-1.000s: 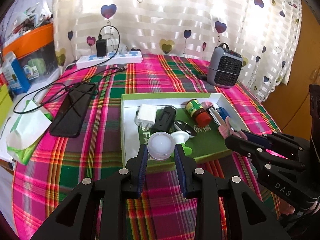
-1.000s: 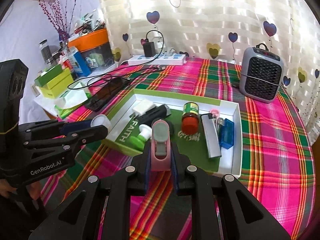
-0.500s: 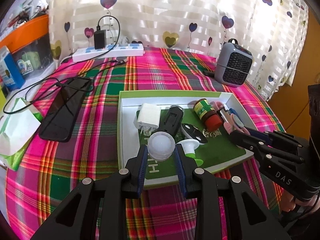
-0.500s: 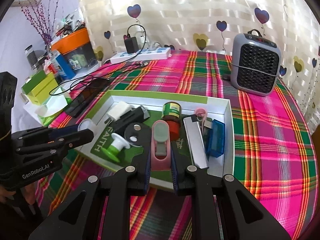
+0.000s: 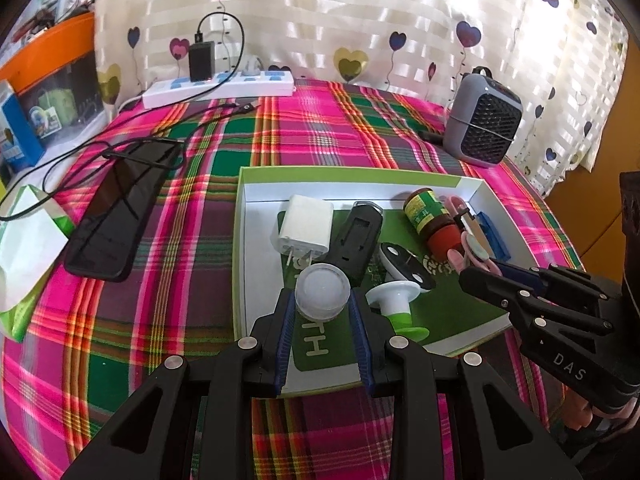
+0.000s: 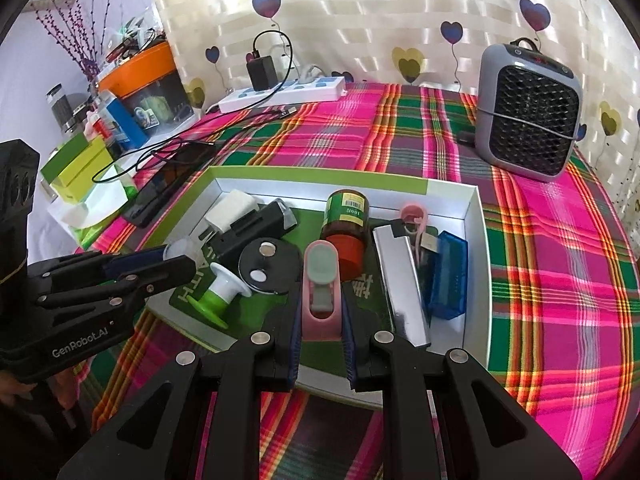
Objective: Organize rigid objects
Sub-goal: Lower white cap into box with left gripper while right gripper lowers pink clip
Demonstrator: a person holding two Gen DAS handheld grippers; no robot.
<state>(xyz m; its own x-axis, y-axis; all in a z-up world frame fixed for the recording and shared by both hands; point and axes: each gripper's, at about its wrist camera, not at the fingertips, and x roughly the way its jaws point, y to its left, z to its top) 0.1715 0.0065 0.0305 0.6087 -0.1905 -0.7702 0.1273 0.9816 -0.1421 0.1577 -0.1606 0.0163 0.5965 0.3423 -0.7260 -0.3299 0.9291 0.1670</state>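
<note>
Since a second ago we've brought both grippers in low over the tray (image 5: 240,240) — left gripper (image 5: 323,312) jaws clamped on the translucent cap (image 5: 322,290), right gripper (image 6: 321,320) jaws clamped on the pink clip (image 6: 321,280). Both look ready to set down, but the tray's crowded — green spool (image 6: 216,296), black disc (image 6: 269,266), red-capped bottle (image 6: 346,226) right under our drop spots

Between the left jaws sits a frosted, probably plastic cap (image 5: 322,290). Beyond them, woven plaid cloth (image 5: 280,128) looks matt. Right of the right jaws, a lighter (image 6: 402,276) gleams like polished metal.
</note>
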